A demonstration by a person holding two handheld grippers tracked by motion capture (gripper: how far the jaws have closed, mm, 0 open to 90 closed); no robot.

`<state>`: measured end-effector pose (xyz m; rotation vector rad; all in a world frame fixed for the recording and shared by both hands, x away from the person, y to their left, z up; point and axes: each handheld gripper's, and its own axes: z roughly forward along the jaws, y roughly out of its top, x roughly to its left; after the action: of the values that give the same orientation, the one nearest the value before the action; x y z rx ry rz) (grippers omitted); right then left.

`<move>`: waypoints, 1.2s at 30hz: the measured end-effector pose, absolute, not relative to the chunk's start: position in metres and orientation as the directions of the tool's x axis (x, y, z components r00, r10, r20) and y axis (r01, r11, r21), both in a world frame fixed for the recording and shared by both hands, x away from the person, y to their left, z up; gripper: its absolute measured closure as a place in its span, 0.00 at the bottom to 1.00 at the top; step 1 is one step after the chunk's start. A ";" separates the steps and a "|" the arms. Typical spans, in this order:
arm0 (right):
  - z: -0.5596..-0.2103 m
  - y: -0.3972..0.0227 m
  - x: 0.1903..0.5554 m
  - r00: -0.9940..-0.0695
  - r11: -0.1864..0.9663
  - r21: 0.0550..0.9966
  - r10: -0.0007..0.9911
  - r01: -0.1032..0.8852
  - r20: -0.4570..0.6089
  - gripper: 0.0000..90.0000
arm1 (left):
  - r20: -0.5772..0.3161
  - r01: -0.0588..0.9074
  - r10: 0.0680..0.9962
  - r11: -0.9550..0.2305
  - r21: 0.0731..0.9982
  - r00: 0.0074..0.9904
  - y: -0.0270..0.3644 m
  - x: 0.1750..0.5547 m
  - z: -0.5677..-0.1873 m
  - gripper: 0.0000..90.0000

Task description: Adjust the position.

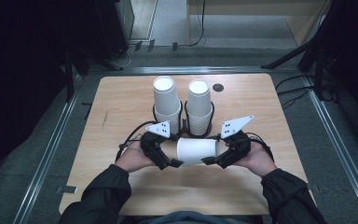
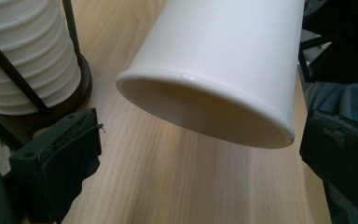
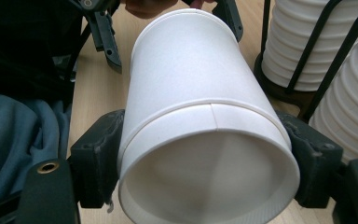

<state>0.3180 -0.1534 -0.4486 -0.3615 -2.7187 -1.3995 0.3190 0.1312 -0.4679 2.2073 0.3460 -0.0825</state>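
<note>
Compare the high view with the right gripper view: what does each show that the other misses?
High view: the whole table, both forearms, and the open tops of the two cup stacks. Right gripper view: the right gripper with its pads pressed against the sides of the white cup, whose near end is seen close up. Both: the cup held level between the grippers, the left gripper at its other end, the stacks nearby.

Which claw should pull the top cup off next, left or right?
Probably left. The right claw already pinches the rim end of the white cups from both sides. The left claw is open around the other end, its pads not touching, so it looks free to close and pull.
</note>
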 end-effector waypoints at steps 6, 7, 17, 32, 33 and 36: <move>-0.443 -0.156 0.317 -0.970 0.512 0.826 0.168 0.238 0.175 0.27 | -0.188 0.263 0.188 -0.562 0.784 0.964 0.127 0.317 -0.468 0.00; -0.442 -0.155 0.317 -0.970 0.502 0.831 0.163 0.238 0.179 0.27 | -0.188 0.261 0.186 -0.557 0.788 0.964 0.126 0.316 -0.468 0.00; -0.439 -0.146 0.313 -0.976 0.463 0.859 0.114 0.219 0.188 0.27 | -0.145 0.217 0.172 -0.544 0.811 0.974 0.112 0.309 -0.464 0.05; -0.436 -0.147 0.314 -0.970 0.417 0.876 0.100 0.241 0.219 0.28 | -0.229 0.287 0.175 -0.521 0.804 0.958 0.115 0.311 -0.455 0.12; -0.436 -0.148 0.315 -0.971 0.418 0.876 0.099 0.240 0.219 0.28 | -0.214 0.278 0.182 -0.522 0.806 0.960 0.115 0.311 -0.454 0.12; -0.436 -0.148 0.314 -0.972 0.408 0.882 0.101 0.236 0.214 0.27 | -0.223 0.282 0.174 -0.516 0.809 0.959 0.117 0.311 -0.452 0.13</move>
<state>0.3145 -0.1482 -0.4360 -0.3044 -2.5270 -1.6154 0.3110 0.1166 -0.4515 2.1255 0.3214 -0.1391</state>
